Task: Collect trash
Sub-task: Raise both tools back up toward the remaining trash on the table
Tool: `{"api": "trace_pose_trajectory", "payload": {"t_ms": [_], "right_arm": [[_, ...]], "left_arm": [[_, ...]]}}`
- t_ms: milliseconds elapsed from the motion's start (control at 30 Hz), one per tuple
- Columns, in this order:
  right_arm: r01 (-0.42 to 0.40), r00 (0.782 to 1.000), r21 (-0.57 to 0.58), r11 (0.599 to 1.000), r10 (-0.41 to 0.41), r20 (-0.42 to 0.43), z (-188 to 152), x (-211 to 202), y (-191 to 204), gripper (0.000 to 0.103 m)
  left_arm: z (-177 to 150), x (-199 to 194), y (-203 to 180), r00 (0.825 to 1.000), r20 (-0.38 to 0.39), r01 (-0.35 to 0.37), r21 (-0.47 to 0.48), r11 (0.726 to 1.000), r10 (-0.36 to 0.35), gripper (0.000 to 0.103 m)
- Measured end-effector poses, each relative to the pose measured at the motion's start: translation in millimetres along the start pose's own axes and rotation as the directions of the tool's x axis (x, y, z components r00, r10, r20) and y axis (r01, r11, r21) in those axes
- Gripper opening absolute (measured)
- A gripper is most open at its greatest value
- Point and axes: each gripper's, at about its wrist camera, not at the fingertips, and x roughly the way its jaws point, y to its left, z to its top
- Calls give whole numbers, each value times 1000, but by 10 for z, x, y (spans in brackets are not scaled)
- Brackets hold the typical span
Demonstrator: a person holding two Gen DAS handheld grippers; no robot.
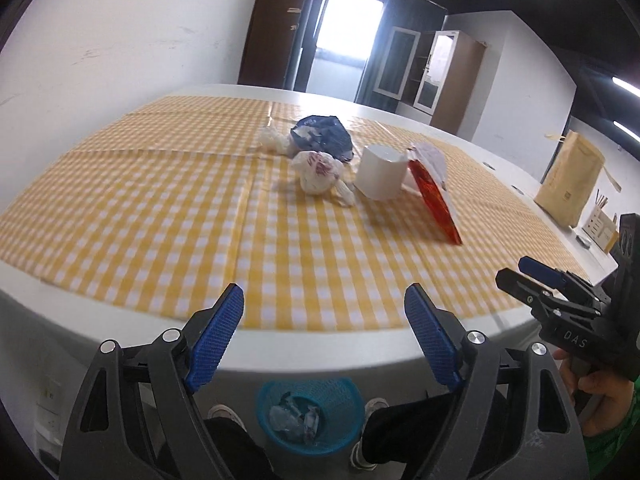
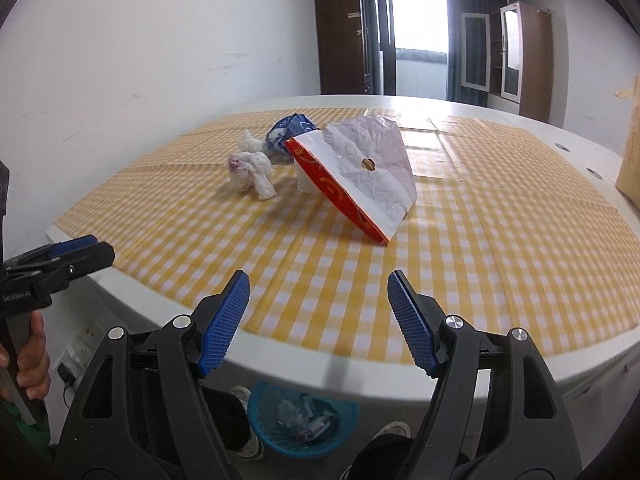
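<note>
Hovering at the bench's [image 1: 100,312] near edge, my left claw [image 1: 324,332] and right claw [image 2: 318,320] gape empty. Trash clusters mid-bench: crumpled bag [image 1: 318,172], cup [image 1: 382,172], red packet [image 2: 360,172]. I'd pinch the packet's raised edge first, then drop it into the basket [image 1: 310,416] below.

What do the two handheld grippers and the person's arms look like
Both the left gripper and right gripper have black angular plastic frames, silver pivot bolts and blue ribbed finger pads. White lettering marks each body. A bare hand shows, with green sleeves.
</note>
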Motion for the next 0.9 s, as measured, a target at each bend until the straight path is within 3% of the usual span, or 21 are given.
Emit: {"api": "trace_pose_trajectory", "payload": {"t_ms": [333, 900], "right_arm": [[40, 997, -35, 999, -42, -68, 303, 606, -61, 68], [99, 983, -74, 992, -109, -149, 655, 1029, -177, 67]], "left_arm": [[368, 502, 100, 998, -53, -30, 10, 1000, 30, 82], [802, 1062, 68, 993, -110, -31, 15, 999, 32, 82]]}}
